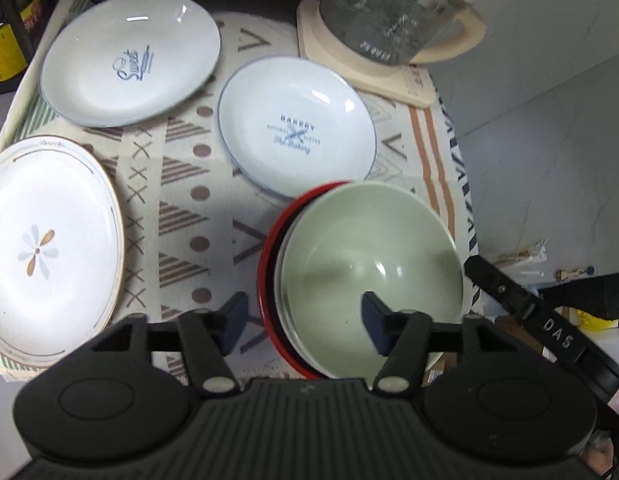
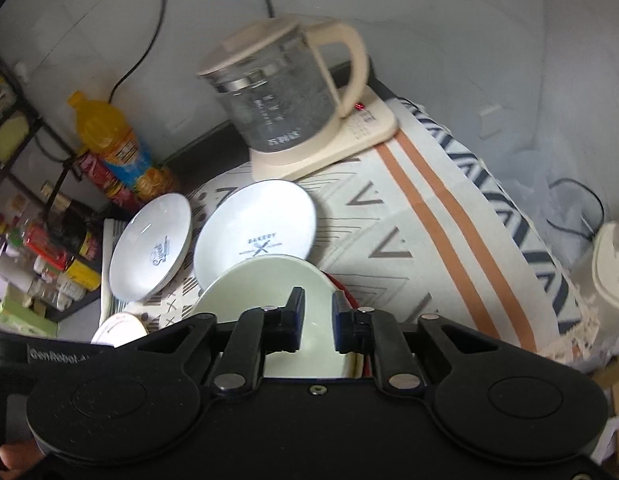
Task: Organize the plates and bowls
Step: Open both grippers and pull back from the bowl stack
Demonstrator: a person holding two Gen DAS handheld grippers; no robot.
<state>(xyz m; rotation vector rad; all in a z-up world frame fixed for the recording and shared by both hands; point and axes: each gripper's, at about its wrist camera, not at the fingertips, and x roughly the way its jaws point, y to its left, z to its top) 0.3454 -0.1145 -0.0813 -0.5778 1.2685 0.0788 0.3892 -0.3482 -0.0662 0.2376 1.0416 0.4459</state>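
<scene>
Three nested bowls stand near the cloth's front right: a pale green bowl [image 1: 369,248] [image 2: 261,288] inside a white one, inside a red bowl [image 1: 265,272] [image 2: 349,300]. My left gripper [image 1: 305,320] is open and straddles the stack's left rim, one finger outside the red bowl and one inside the green, neither pressing. My right gripper [image 2: 319,320] hangs over the stack's right rim with its jaws a little apart and only the green inside showing between them. Behind lie a "Bakery" plate [image 1: 297,128] [image 2: 253,224], a "Sweet" plate [image 1: 129,64] [image 2: 149,248] and a flower plate [image 1: 45,248] [image 2: 117,328].
A glass kettle [image 1: 389,8] [image 2: 277,92] on its cream base stands at the back right of the patterned cloth [image 1: 189,200] [image 2: 389,240]. Bottles [image 2: 113,140] and a shelf of jars crowd the back left. The table drops off just right of the bowls.
</scene>
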